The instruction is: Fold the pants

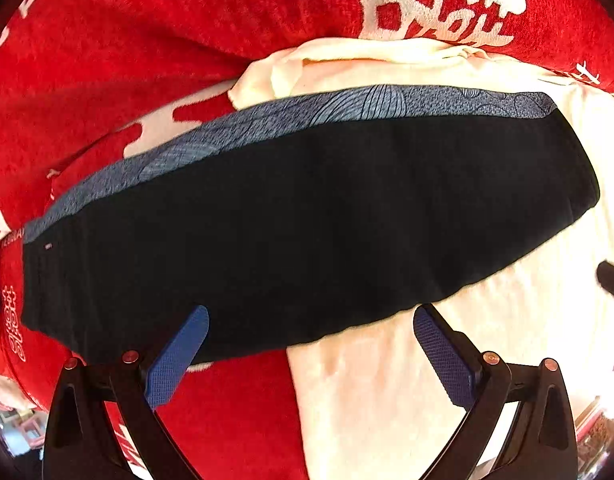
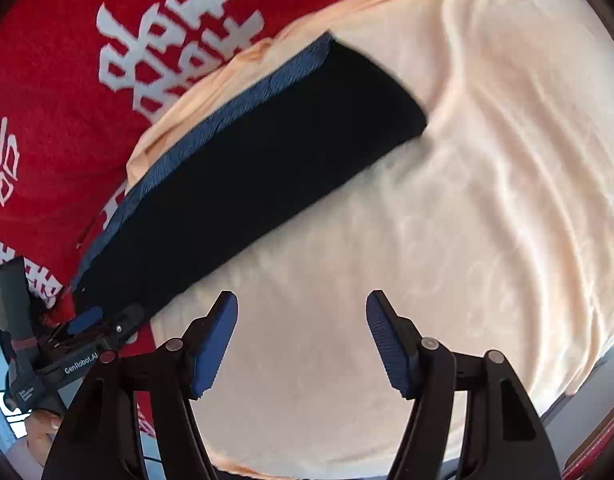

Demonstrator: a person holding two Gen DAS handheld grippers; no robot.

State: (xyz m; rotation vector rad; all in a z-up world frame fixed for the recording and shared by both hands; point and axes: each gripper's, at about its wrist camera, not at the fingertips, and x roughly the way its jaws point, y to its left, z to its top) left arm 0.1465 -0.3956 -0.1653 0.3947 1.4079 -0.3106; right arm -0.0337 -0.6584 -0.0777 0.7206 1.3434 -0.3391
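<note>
Pants (image 1: 307,220): one pair, black, lying flat as a long narrow band with a single blue-grey patterned stripe (image 1: 347,108) running along the far edge. One end of the band rests on one cream cloth (image 1: 387,392); the other end extends onto one red blanket (image 1: 147,32) printed with white characters. The cream cloth lies on top of the red blanket.

Left gripper (image 1: 311,352): two blue-padded fingers spread wide, nothing between them. One fingertip (image 1: 187,344) overlaps the near edge of the pants in the left wrist view; whether it touches the fabric cannot be determined. The other finger sits over the cream cloth.

Right gripper (image 2: 303,340): two blue-padded fingers spread wide, holding nothing, positioned over the cream cloth (image 2: 467,200) and apart from the pants (image 2: 247,168). In the right wrist view, the left gripper (image 2: 87,320) appears at the near end of the pants.
</note>
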